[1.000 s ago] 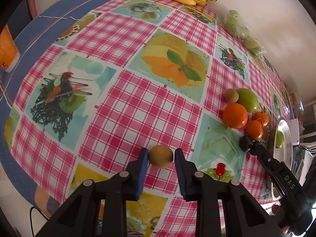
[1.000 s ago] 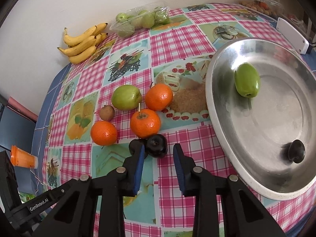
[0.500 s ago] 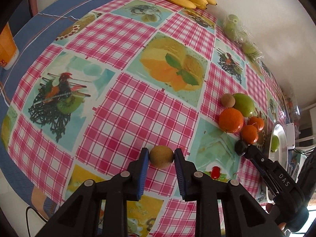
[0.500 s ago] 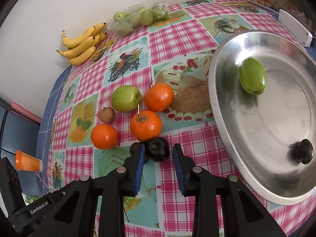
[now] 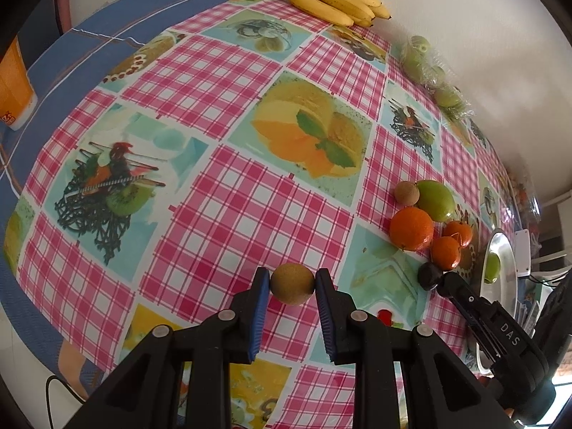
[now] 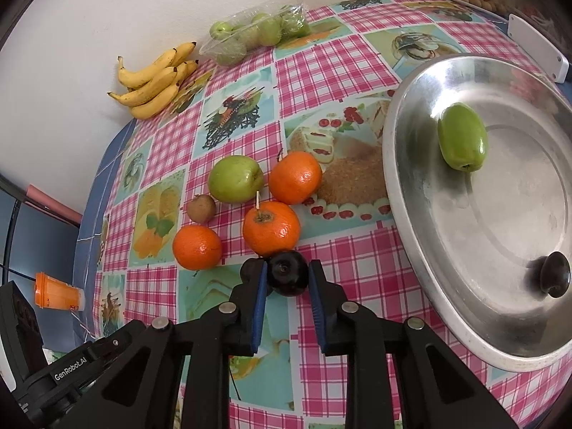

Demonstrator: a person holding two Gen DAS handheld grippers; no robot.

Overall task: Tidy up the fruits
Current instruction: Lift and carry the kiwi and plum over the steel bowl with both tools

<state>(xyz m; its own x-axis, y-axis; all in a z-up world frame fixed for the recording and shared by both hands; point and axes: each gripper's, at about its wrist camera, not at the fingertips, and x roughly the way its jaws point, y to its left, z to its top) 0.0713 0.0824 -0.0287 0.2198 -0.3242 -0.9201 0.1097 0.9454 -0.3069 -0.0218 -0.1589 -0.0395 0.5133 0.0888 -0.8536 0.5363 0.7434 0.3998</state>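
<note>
My left gripper point(image 5: 292, 283) is shut on a brown kiwi point(image 5: 292, 284) and holds it above the checked tablecloth. My right gripper point(image 6: 287, 274) is shut on a dark plum point(image 6: 287, 274) just in front of three oranges point(image 6: 271, 228), a green apple point(image 6: 235, 178) and a second kiwi point(image 6: 201, 208). The steel tray point(image 6: 404, 193) to the right holds a green fruit point(image 6: 462, 142) and another dark plum point(image 6: 554, 274). The right gripper also shows in the left wrist view point(image 5: 434, 278) with the plum point(image 5: 429, 275).
A bunch of bananas point(image 6: 153, 80) and a bag of green fruit point(image 6: 255, 32) lie along the wall. An orange cup point(image 6: 57, 295) stands off the cloth at the left. A white box point(image 6: 536, 48) sits behind the tray.
Both grippers have risen a little with their fruit; the plum now sits lifted between the right jaws, closer to the nearest orange. The left view has tilted.
</note>
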